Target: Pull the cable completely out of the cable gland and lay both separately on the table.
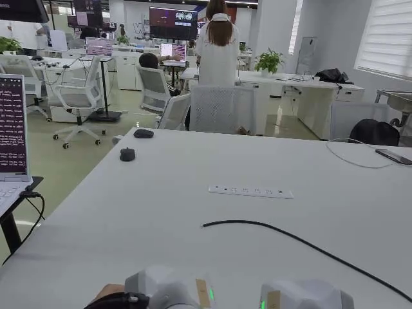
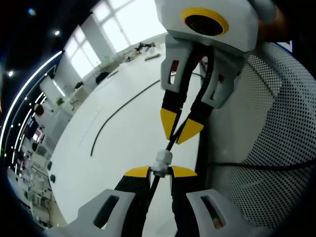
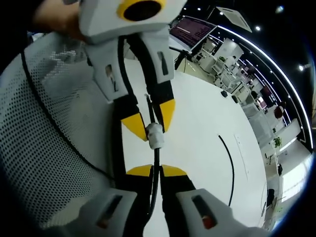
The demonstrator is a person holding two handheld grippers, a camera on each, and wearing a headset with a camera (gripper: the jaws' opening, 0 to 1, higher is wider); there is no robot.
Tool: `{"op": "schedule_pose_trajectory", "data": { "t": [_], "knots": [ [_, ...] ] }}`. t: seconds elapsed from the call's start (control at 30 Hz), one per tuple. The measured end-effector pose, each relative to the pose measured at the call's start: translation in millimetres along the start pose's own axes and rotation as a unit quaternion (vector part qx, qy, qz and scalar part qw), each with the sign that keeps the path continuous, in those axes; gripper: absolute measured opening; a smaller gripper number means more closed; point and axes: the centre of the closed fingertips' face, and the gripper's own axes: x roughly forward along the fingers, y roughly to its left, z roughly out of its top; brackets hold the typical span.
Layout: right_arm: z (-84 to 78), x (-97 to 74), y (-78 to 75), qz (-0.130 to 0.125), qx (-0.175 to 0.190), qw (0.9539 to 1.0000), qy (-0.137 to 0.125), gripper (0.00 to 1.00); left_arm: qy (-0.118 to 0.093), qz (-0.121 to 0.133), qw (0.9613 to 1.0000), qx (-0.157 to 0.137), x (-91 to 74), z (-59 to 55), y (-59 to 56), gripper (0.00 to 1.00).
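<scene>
Claws nose to nose at the broad white table (image 1: pixel 161 212) — left gripper (image 2: pixel 161 172) clamped on the small white plastic cable gland (image 2: pixel 162 160), right gripper (image 3: pixel 156 170) pinching the thin black cable (image 3: pixel 156 154) just beside it — cable axis running jaw to jaw.

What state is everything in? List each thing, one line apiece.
left hand-held gripper: shut on the cable gland.
right hand-held gripper: shut on the cable.
cable gland: clamped, cable running through it.
cable: not pulled out, far length lying on the table.
laptop: open, screen lit.
</scene>
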Motion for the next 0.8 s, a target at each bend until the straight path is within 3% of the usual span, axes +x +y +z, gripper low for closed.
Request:
{"op": "schedule_pose_trajectory", "data": {
  "t": [0.03, 0.1, 0.17, 0.27, 0.43, 0.6, 0.8],
  "knots": [
    [-10.0, 0.1, -2.5, -0.004, 0.015, 0.9996, 0.023, 0.03, 0.0, 0.001, 1.0, 0.0, -0.1, 0.1, 0.3, 0.16],
    [-15.6, -0.1, -7.4, -0.016, 0.007, 0.9992, 0.036, 0.03, -0.001, 0.004, 1.0, -0.003, -0.7, 0.7, 2.2, 0.16],
    [-22.7, 0.3, -9.3, -0.018, 0.021, 0.9983, 0.051, 0.03, -0.002, 0.007, 1.0, -0.005, -1.0, 0.5, 3.6, 0.16],
    [-26.0, 0.7, -8.4, -0.016, 0.023, 0.998, 0.057, 0.03, -0.001, 0.007, 1.0, -0.007, -1.4, -0.5, 3.6, 0.16],
    [-20.8, 0.1, -9.5, -0.018, 0.03, 0.9984, 0.045, 0.14, 0.001, 0.009, 0.9999, -0.006, -1.5, -0.8, 4.3, 0.16],
    [-3.8, -2.2, -6.6, -0.011, 0.031, 0.9995, 0.0, 0.16, -0.003, 0.01, 0.9999, -0.007, -1.8, 0.8, 4.1, 0.16],
    [-3.5, -2.0, -4.9, -0.008, 0.017, 0.9998, 0.002, 0.05, -0.002, 0.008, 1.0, -0.004, -1.8, 0.5, 3.4, 0.16]
  ]
}}
